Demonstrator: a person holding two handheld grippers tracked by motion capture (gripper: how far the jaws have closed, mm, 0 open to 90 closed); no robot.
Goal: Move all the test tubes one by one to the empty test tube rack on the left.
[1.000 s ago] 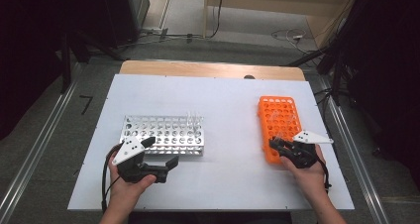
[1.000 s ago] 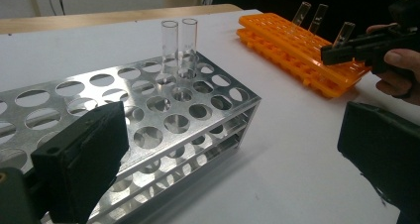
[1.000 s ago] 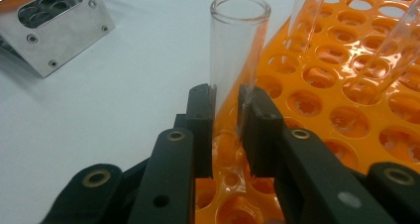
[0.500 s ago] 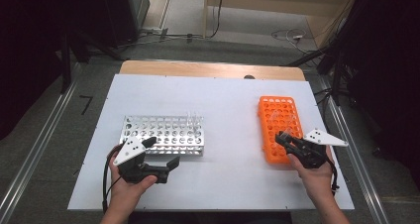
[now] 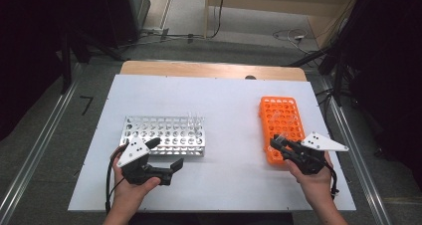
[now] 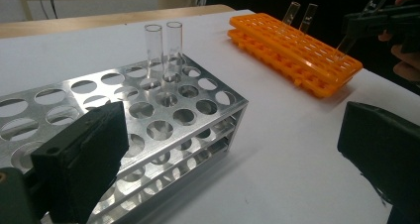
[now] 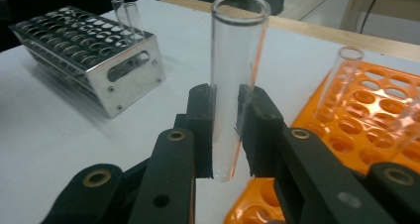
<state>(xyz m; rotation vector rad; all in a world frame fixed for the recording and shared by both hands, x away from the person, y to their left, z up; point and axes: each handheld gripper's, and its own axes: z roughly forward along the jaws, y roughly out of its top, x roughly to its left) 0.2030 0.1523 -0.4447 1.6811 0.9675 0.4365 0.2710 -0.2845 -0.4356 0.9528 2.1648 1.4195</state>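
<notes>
2 black two-jaw tools sit at the near edge of the white bench (image 5: 224, 98), 1 in each of the person's hands. On the right, the right tool (image 7: 227, 135) is clamped on a clear glass test tube (image 7: 236, 70), the pads pressing its lower half; the tube stands upright between the jaws, its rounded bottom hanging free over the near end of the orange plastic tube rack (image 5: 281, 128). In the high view this right tool (image 5: 279, 144) hovers at the rack's near left corner. To the left, the left tool (image 5: 166, 155) has its jaws spread wide with nothing between them, just in front of the silver perforated metal tube rack (image 5: 164, 134), its upper jaw over the rack's near edge.

No brand, label or writing can be read on either rack or on the tools.

Farther back, 2 clear glass tubes (image 6: 163, 60) stand upright side by side in the metal rack near its far right corner. In the orange rack, 2 more clear tubes (image 6: 299, 13) lean in their holes beyond the held one. Bare bench separates the 2 racks, which lie well apart. Behind the white surface runs a strip of light wood (image 5: 214, 69), then grey floor with cables (image 5: 293, 36) and dark stands on both sides.
</notes>
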